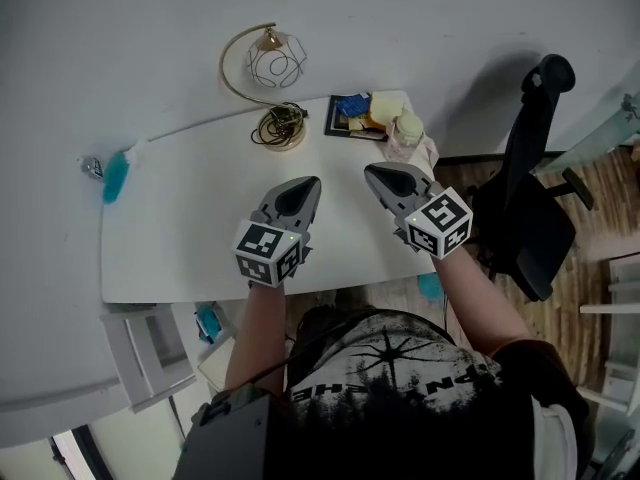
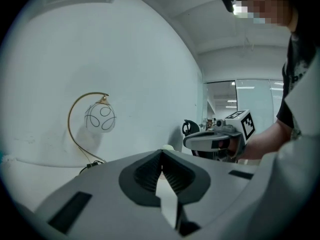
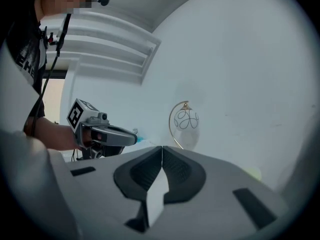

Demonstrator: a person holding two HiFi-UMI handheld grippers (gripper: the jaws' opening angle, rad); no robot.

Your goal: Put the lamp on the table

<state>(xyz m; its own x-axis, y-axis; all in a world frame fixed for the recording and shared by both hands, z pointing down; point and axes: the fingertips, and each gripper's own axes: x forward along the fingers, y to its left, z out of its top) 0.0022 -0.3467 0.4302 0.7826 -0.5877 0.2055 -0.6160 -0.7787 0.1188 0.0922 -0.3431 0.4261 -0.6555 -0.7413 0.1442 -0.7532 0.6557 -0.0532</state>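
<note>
The lamp [image 1: 272,66], a gold arc with a clear globe shade, stands at the far edge of the white table [image 1: 180,238]; its cord is coiled at the base. It also shows in the left gripper view as the lamp [image 2: 99,118] and in the right gripper view as the lamp [image 3: 185,120], well ahead of both jaws. My left gripper [image 1: 308,184] and right gripper [image 1: 372,172] hover side by side over the table's near half, both shut with nothing between the jaws. Each gripper view shows the other gripper beside it.
A dark book [image 1: 349,116], yellow items and a small bottle [image 1: 408,128] crowd the table's far right corner. A teal brush [image 1: 116,176] lies at the left edge. A black office chair [image 1: 535,203] stands right of the table, a white drawer unit [image 1: 150,353] lower left.
</note>
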